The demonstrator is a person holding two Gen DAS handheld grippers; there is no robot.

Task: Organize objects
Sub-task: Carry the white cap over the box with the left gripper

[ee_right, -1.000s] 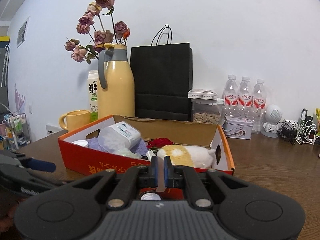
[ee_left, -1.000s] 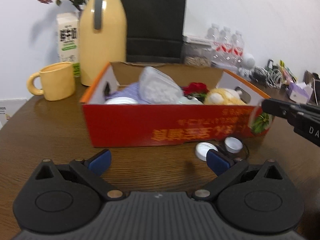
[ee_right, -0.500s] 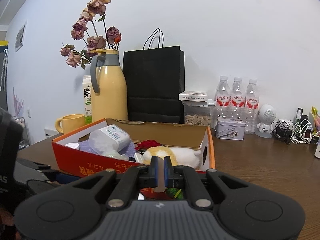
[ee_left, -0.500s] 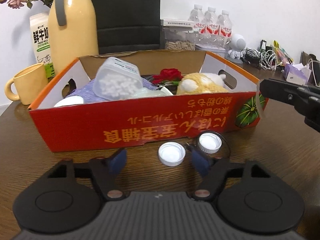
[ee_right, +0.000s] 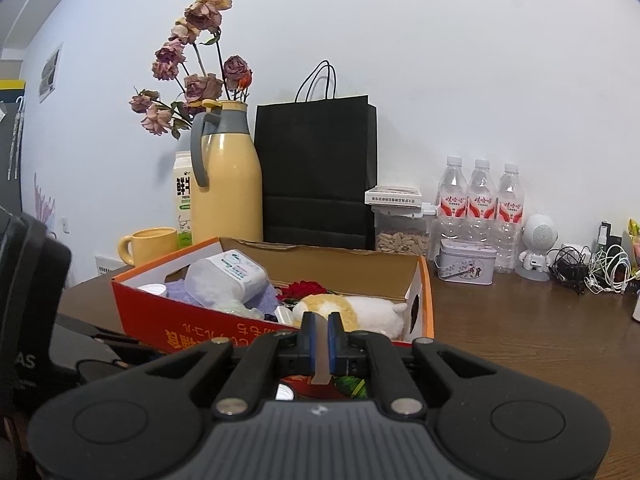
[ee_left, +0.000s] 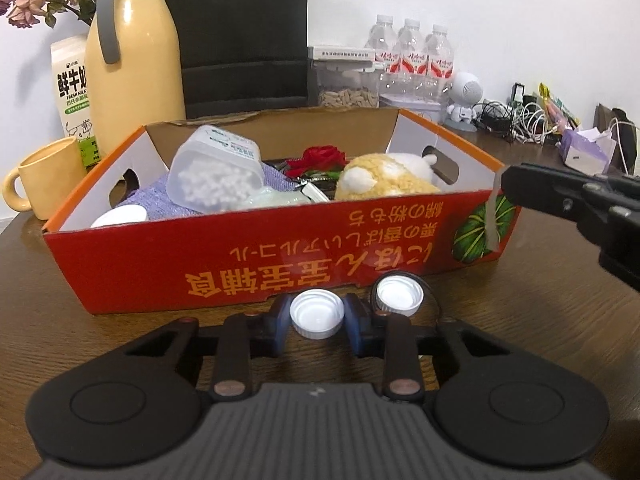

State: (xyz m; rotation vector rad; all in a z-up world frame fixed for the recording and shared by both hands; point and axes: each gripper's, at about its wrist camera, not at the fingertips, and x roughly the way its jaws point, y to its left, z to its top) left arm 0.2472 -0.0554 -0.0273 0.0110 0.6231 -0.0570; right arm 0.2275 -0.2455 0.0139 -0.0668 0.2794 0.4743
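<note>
A white bottle cap (ee_left: 317, 317) lies open side up on the wooden table, just in front of the red cardboard box (ee_left: 256, 256). My left gripper (ee_left: 318, 320) is closing on this cap, and both blue pads (ee_left: 280, 320) touch its sides. A second white cap (ee_left: 398, 293) sits apart to the right. The box (ee_right: 192, 320) holds a plastic tub (ee_left: 216, 172), a plush toy (ee_left: 384, 180), a red flower and purple cloth. My right gripper (ee_right: 320, 332) is shut on a thin pale strip (ee_right: 321, 360). It hovers by the box's right front corner (ee_left: 506, 184).
Behind the box stand a yellow jug (ee_left: 132, 60), a yellow mug (ee_left: 44, 180), a milk carton (ee_left: 72, 88) and a black paper bag (ee_right: 316, 172). Water bottles (ee_right: 480, 208), a small tin (ee_right: 466, 266) and tangled cables (ee_right: 592, 268) line the wall to the right.
My left gripper came forward up to the caps and its wide jaws drew in around the nearer cap until the pads met it. The right gripper stayed shut on the strip.
</note>
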